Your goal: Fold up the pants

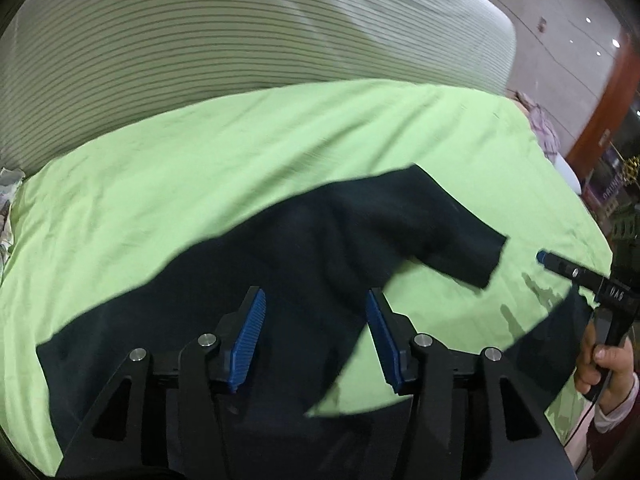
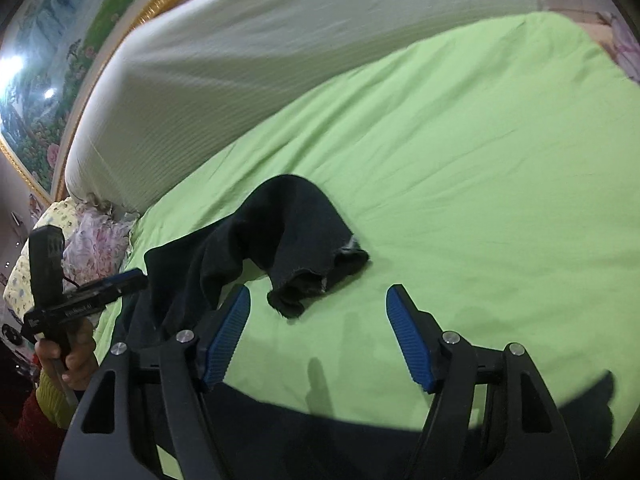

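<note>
Dark pants (image 1: 280, 248) on green sheet (image 1: 200, 152)

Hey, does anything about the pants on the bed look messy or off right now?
Yes. The dark pants lie crumpled on the green sheet, one leg humped up and curled over, its cuff bunched and frayed-looking. Neither gripper is holding them.

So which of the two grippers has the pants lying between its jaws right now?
The left gripper: the dark pants fill the gap between its open jaws. The right gripper has open jaws over bare green sheet.
</note>
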`<control>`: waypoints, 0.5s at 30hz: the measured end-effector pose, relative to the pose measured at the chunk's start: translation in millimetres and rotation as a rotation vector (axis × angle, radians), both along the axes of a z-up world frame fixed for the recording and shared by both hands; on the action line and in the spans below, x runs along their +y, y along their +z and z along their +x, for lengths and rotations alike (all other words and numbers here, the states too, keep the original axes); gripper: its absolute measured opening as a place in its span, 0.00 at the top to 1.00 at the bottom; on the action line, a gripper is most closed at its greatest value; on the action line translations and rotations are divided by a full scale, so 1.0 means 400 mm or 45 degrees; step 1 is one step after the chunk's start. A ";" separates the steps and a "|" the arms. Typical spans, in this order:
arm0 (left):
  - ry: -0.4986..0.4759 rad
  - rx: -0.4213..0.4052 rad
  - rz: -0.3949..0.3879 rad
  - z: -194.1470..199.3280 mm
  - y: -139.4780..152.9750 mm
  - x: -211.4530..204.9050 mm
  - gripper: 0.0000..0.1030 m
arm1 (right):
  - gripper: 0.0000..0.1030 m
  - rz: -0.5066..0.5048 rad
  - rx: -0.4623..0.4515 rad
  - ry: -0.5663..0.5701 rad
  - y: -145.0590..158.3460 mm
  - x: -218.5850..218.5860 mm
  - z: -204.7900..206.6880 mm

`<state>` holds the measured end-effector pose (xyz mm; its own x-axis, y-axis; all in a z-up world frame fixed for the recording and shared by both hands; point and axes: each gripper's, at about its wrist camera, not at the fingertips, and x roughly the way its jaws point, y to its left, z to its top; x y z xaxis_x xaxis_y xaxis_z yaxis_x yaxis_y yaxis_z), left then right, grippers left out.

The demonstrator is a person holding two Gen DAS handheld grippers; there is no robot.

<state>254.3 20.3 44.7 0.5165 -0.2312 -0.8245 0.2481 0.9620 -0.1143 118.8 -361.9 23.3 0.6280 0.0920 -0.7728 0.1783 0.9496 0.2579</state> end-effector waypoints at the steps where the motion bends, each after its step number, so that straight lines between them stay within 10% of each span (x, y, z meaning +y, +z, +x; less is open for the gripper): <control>1: 0.007 -0.002 0.007 0.012 0.001 0.014 0.45 | 0.31 0.025 0.020 -0.001 -0.013 0.001 0.009; 10: -0.012 0.078 0.039 0.169 -0.068 0.039 0.42 | 0.35 0.161 0.090 -0.132 -0.079 -0.048 0.089; 15: -0.043 0.152 0.091 0.263 -0.120 0.030 0.42 | 0.91 0.117 0.133 -0.109 -0.080 -0.058 0.117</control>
<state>359.5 32.1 -3.2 0.4064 -0.1856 -0.8946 0.2695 0.9599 -0.0767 165.5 -385.3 -8.9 0.5529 0.1153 -0.8252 0.2878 0.9030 0.3189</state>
